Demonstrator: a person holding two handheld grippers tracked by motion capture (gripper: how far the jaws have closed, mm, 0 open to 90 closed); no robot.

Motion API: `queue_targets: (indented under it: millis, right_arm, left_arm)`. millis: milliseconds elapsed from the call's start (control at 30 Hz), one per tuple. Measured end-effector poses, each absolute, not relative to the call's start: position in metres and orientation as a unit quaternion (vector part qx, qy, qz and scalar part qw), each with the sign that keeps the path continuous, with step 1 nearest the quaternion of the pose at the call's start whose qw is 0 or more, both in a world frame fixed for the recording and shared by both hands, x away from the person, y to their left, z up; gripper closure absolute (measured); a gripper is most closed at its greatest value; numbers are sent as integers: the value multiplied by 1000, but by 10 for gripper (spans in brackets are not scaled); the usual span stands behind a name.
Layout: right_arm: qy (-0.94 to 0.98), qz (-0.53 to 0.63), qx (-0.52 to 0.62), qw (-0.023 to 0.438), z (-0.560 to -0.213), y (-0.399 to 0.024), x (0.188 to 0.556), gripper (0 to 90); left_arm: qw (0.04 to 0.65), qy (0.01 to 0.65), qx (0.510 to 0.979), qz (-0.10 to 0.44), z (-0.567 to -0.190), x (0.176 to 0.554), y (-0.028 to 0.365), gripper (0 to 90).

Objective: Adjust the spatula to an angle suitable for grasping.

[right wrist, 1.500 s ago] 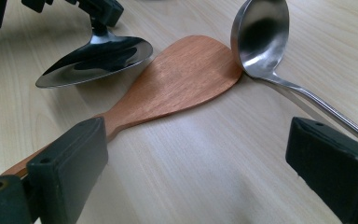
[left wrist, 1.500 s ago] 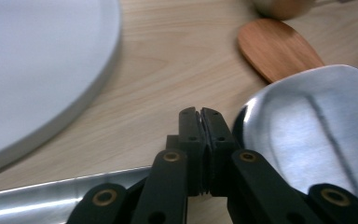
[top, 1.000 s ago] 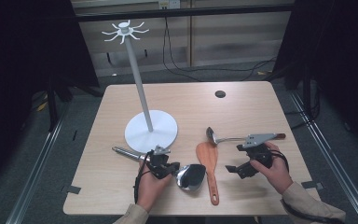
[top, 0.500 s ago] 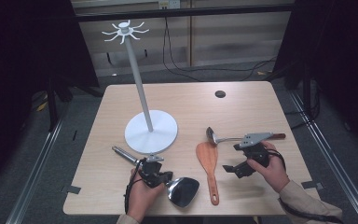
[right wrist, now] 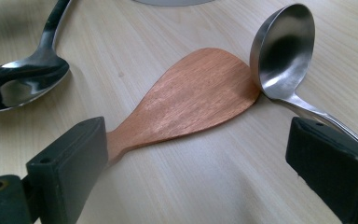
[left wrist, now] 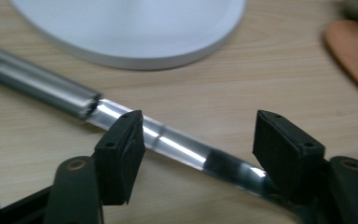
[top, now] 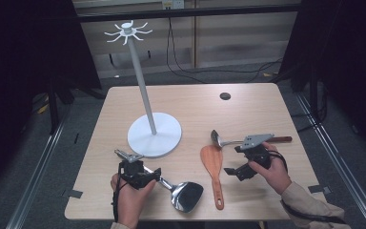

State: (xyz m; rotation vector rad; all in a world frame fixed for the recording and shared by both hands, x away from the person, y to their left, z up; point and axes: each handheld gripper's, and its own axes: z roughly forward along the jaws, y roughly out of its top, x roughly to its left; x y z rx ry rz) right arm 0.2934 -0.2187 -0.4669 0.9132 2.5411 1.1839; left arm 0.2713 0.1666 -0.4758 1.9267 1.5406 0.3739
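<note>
My left claw (left wrist: 196, 144) gapes around the metal spatula's handle (left wrist: 177, 147); my right claw (right wrist: 205, 163) stands wide over the wooden spatula (right wrist: 191, 100).

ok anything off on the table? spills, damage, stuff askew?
Nothing stands out. No spills or damage: the large metal spoon, wooden spatula and ladle lie flat, and the white hanging stand is upright with bare hooks.

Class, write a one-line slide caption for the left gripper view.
Open left gripper straddling a steel utensil handle on the wooden table, beside the white stand base.
</note>
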Motion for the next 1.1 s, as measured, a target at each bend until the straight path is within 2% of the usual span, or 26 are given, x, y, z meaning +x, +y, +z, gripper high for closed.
queue_targets:
  millis: [100, 267, 567, 833, 1100]
  right_arm:
    - [857, 401, 308, 96, -466, -218, 293, 46]
    - [857, 400, 311, 96, -466, -220, 293, 45]
    - [855, 402, 312, 101, -466, -224, 292, 43]
    - [855, 401, 314, 100, -466, -225, 290, 43]
    - [855, 400, 315, 102, -466, -225, 290, 43]
  left_arm:
    - [309, 606, 721, 134, -482, 274, 171, 260]
    - [307, 621, 711, 120, -489, 282, 168, 217]
    - [273, 624, 719, 138, -487, 289, 160, 233]
    - [255, 625, 721, 156, -486, 296, 168, 355]
    - [231, 653, 703, 163, -483, 314, 191, 527]
